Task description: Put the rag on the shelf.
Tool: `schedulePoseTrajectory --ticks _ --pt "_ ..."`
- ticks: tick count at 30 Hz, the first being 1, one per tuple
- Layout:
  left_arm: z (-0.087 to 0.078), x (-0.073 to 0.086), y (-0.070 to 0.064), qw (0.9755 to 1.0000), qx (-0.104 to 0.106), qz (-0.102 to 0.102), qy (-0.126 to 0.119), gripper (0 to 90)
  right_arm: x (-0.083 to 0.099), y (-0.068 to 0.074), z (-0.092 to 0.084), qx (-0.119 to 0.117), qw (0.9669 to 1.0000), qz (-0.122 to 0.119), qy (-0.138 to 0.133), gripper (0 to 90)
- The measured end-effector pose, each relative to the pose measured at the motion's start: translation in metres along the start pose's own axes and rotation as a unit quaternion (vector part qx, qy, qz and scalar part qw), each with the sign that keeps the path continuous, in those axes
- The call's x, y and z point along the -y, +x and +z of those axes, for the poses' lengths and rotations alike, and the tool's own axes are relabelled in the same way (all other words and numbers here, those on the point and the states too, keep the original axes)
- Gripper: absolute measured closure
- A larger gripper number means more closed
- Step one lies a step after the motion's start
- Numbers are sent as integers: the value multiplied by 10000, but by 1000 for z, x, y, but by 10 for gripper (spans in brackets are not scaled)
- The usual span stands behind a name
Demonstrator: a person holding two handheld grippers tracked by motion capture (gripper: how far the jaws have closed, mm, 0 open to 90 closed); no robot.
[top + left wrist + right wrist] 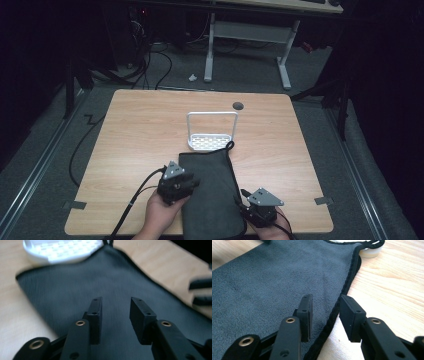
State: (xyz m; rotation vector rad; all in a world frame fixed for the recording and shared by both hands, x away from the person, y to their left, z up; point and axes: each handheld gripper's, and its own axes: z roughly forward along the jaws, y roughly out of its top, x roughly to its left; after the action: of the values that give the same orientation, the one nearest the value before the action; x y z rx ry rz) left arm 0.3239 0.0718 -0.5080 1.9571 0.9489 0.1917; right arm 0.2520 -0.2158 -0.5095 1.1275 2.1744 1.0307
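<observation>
Lying flat on the near middle of the light wooden tabletop (135,130), the dark grey microfibre cloth with black stitched edging (210,195) runs its long axis from the near edge straight toward the far edge; its near end hangs at or just over the near edge, and its far end, with a small black loop at the corner, touches or slightly overlaps the white perforated plastic rack with a tall hoop handle (212,131). The left gripper (115,311) sits over the cloth's left side, jaws partly apart above the fabric with nothing pinched. The right gripper (325,315) straddles the cloth's right hem near the near edge, jaws partly apart, pads not yet pressing on it. Both are close; the right one looks better lined up for grasping an edge, I judge.
</observation>
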Motion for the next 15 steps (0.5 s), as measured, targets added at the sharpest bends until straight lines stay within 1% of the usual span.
schedulePoseTrajectory --ticks 2,3,5,6,7,8,9,10,11,12,15 --pt "-5 11 0 10000 24 -31 36 662 0 0 1 -42 10000 38 23 657" --pt "-7 15 1 10000 53 -41 2 681 0 -1 3 -44 10000 31 27 666" --pt "-7 19 2 9999 -38 125 37 707 -1 -1 5 -49 10000 1 31 677" --pt "-6 20 3 9998 -69 129 97 719 -1 -1 6 -58 10000 12 34 684" --pt "-4 22 5 9998 -54 106 133 726 -2 -2 7 -67 10000 26 35 696" --pt "0 23 6 9997 -51 133 206 732 -4 -2 8 -67 10000 36 46 711" --pt "3 24 6 9992 -114 204 321 733 -8 -4 11 -107 9999 47 85 752" --pt "5 24 6 9989 -116 235 376 734 -11 -5 14 -125 9998 29 123 767" --pt "6 23 5 9984 -131 346 417 734 -13 -6 15 -114 9998 26 132 794" --pt "6 22 5 9980 -147 400 468 739 -17 -8 18 -96 9998 31 152 818" --pt "6 22 6 9979 -119 426 471 741 -29 -12 33 1 9997 -41 235 875"
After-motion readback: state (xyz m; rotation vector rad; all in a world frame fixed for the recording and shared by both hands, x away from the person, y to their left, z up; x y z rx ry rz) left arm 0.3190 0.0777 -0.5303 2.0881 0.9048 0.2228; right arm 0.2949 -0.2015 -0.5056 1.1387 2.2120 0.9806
